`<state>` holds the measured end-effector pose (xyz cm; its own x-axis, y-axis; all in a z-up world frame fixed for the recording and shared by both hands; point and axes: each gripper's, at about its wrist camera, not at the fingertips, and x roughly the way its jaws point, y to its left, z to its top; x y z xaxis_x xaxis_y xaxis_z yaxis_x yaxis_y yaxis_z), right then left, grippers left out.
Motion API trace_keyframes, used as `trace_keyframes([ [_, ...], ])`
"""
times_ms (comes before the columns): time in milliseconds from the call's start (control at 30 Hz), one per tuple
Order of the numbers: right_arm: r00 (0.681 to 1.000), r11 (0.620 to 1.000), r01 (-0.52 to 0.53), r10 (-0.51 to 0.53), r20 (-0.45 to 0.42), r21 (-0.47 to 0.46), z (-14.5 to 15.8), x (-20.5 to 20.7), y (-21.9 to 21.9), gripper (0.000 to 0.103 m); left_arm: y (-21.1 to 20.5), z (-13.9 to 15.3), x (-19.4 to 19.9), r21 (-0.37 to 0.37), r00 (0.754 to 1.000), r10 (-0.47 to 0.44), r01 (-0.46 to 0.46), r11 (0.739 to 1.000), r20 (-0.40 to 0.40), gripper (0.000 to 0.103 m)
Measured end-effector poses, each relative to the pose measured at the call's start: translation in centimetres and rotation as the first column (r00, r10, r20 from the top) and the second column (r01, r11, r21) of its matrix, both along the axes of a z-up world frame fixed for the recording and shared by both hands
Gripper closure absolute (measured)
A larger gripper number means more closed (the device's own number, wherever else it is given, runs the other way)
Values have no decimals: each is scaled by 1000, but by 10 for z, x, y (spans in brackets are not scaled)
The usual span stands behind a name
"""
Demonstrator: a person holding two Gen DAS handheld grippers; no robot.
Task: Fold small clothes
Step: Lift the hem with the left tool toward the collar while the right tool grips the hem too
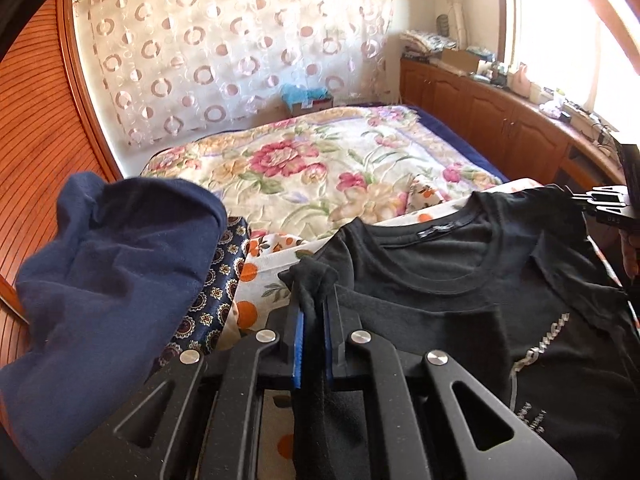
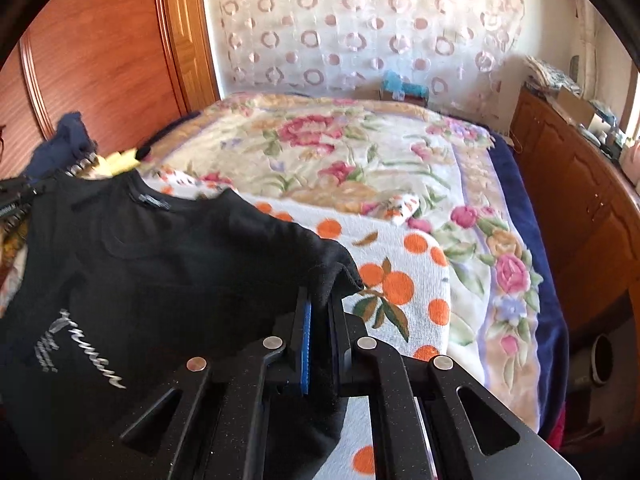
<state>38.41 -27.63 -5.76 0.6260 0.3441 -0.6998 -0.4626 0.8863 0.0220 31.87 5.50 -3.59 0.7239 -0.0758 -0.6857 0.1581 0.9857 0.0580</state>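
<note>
left gripper [image 1: 313, 300], black T-shirt [image 1: 460, 288], navy garment [image 1: 112, 280]

The lower part of the black T-shirt [image 1: 460, 292] ran off the bottom edge in both views, and its pale lettering was too small and skewed to read. The pinched folds of it hid the tips of the left gripper [image 1: 312, 280] and of the right gripper [image 2: 324, 292]. The navy cloth [image 1: 104, 280] was cut off at the left edge and covered most of a patterned fabric [image 1: 216, 300] beneath it. The clutter on the wooden cabinet [image 1: 480, 92] was too small to make out, and the window [image 1: 560, 20] above it was washed out by glare.
</note>
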Motion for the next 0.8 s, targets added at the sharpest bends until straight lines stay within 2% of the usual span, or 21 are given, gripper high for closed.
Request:
trace_keyframes([
  [233,998,1000,-6,4,61,24,22,-55,-8,96,0,24,-51,-50,997,-32,35,998,67,95],
  [400,997,999,-20,17,72,39,20,-106,-13,97,-2,18,-94,-56,996,-46,51,997,81,95],
  [600,998,998,-22,19,57,54,-1,-166,-17,97,3,2,-150,-95,996,-41,48,994,77,95],
  [800,995,996,-11,3,96,85,15,-230,-43,97,16,5,-217,-160,994,-9,27,987,110,95],
])
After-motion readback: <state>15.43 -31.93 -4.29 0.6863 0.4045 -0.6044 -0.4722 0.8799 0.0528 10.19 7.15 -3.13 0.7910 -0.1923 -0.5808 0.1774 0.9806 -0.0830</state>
